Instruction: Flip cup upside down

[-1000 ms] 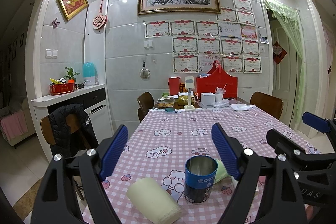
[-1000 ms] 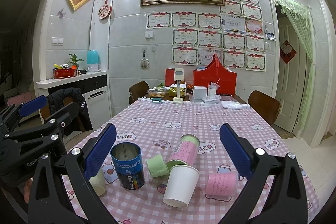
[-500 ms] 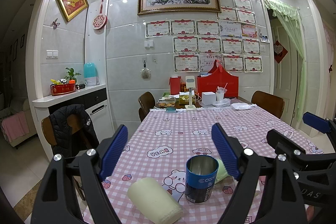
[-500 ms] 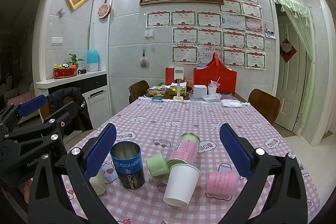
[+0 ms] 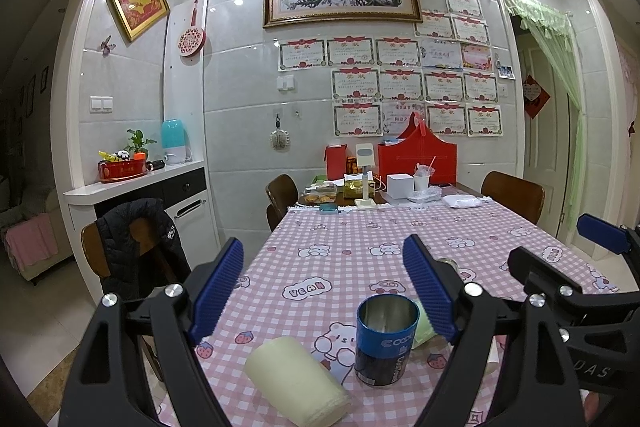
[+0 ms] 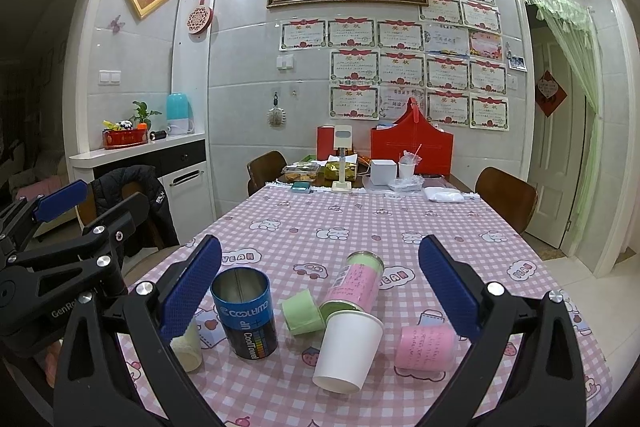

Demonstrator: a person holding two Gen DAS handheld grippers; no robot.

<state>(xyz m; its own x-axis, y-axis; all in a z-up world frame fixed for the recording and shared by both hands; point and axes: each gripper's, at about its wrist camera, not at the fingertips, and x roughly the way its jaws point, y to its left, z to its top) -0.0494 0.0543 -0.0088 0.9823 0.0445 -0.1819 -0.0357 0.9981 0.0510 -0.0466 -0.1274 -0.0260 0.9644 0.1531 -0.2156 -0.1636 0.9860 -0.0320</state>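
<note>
A blue metal can-like cup [image 5: 385, 339] stands upright, mouth up, on the pink checked tablecloth [image 5: 340, 259]; it also shows in the right wrist view [image 6: 245, 313]. A white paper cup [image 6: 348, 349] sits next to it, tilted with its mouth towards the camera. A pale yellow cup [image 5: 298, 381] lies on its side; a pale green cup [image 6: 302, 310], a pink cup [image 6: 426, 347] and a pink-labelled tin [image 6: 354, 285] also lie on their sides. My left gripper [image 5: 322, 291] is open, above the blue cup. My right gripper [image 6: 320, 293] is open and empty above the cups.
Red boxes [image 6: 412, 151], a white box [image 6: 383, 171], food packs and a small stand crowd the far end of the table. Brown chairs [image 6: 506, 197] stand at both sides; one at the left carries a black jacket [image 5: 136, 243]. A white counter [image 5: 132, 187] runs along the left wall.
</note>
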